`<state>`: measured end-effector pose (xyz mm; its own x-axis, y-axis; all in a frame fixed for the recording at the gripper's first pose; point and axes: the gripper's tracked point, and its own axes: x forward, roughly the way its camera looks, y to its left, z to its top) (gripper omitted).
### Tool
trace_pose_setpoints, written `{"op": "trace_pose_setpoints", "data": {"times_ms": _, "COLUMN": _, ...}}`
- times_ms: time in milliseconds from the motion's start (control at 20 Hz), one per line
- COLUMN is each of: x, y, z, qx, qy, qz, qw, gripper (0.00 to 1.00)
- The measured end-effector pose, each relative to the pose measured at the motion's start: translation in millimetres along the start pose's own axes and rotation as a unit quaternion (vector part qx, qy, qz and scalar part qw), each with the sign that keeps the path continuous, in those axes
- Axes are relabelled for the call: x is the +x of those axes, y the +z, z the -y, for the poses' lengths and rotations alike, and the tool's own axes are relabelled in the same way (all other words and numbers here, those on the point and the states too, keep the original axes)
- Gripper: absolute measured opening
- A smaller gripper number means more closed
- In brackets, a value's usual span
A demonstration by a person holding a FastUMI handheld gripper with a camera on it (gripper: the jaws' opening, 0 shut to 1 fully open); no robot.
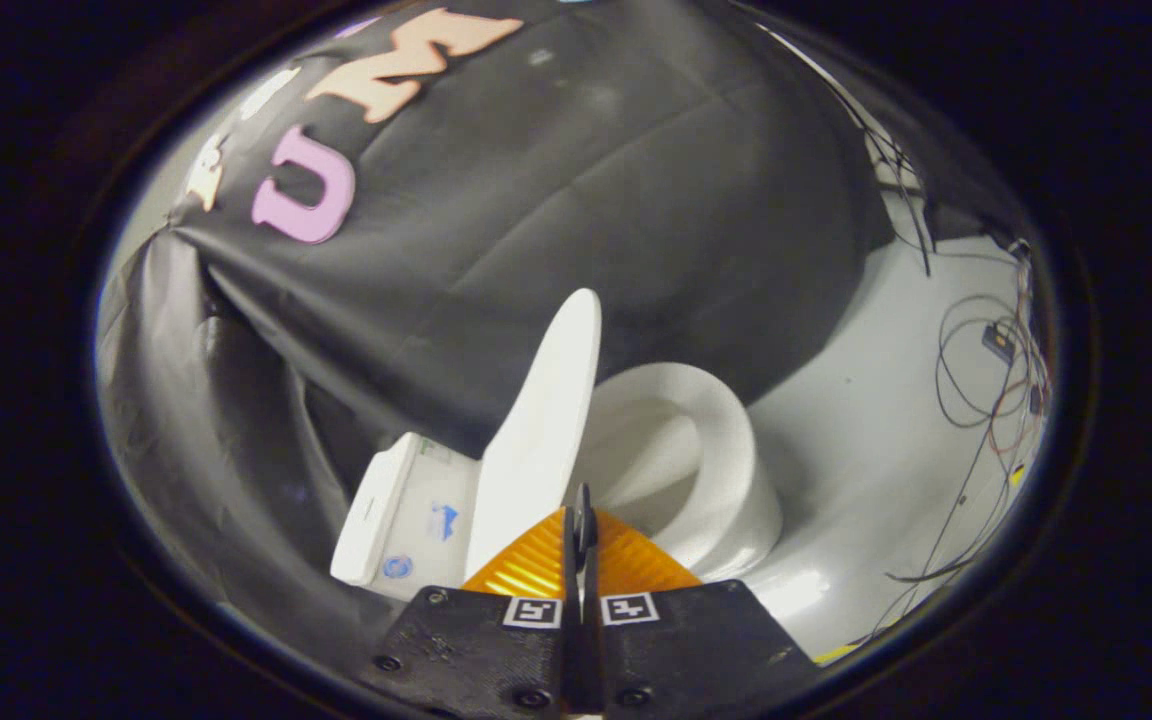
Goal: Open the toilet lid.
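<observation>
The white toilet appears tilted in the gripper view. Its lid (544, 430) stands raised, away from the seat and bowl (711, 450) and leaning toward the tank (406, 510). The bowl's hollow is exposed. My gripper (583, 520) is shut, its two orange fingers (526, 565) pressed together with nothing between them. The fingertips sit just in front of the lid's lower edge, near where the lid meets the seat; whether they touch the lid I cannot tell.
Black cloth forms the booth wall behind and beside the toilet. A pale glossy floor (866, 480) spreads past the bowl, with loose cables (986, 390) and small devices lying along its far side.
</observation>
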<state>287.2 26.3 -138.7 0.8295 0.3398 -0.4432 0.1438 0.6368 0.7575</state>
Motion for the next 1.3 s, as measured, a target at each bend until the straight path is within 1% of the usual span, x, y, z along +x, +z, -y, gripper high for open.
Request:
{"op": "trace_pose_setpoints", "data": {"times_ms": 50, "x": -5, "y": 4, "z": -21, "qx": -0.009, "qy": 0.003, "qz": 0.005, "qw": 1.000, "gripper": 0.00}}
{"op": "trace_pose_setpoints", "data": {"times_ms": 150, "x": -9, "y": 7, "z": -55, "qx": -0.044, "qy": -0.006, "qz": 0.013, "qw": 0.999, "gripper": 0.00}}
{"op": "trace_pose_setpoints", "data": {"times_ms": 300, "x": -21, "y": 10, "z": -93, "qx": -0.098, "qy": -0.042, "qz": 0.020, "qw": 0.994, "gripper": 0.00}}
{"op": "trace_pose_setpoints", "data": {"times_ms": 550, "x": -27, "y": 4, "z": -131, "qx": -0.145, "qy": -0.078, "qz": 0.033, "qw": 0.986, "gripper": 0.00}}
{"op": "trace_pose_setpoints", "data": {"times_ms": 650, "x": -29, "y": 1, "z": -153, "qx": -0.175, "qy": -0.091, "qz": 0.038, "qw": 0.980, "gripper": 0.00}}
{"op": "trace_pose_setpoints", "data": {"times_ms": 1050, "x": -53, "y": -2, "z": -239, "qx": -0.279, "qy": -0.120, "qz": 0.051, "qw": 0.951, "gripper": 0.00}}
{"op": "trace_pose_setpoints", "data": {"times_ms": 1150, "x": -56, "y": -6, "z": -261, "qx": -0.304, "qy": -0.122, "qz": 0.052, "qw": 0.943, "gripper": 0.00}}
{"op": "trace_pose_setpoints", "data": {"times_ms": 1300, "x": -68, "y": -13, "z": -289, "qx": -0.339, "qy": -0.113, "qz": 0.051, "qw": 0.933, "gripper": 0.00}}
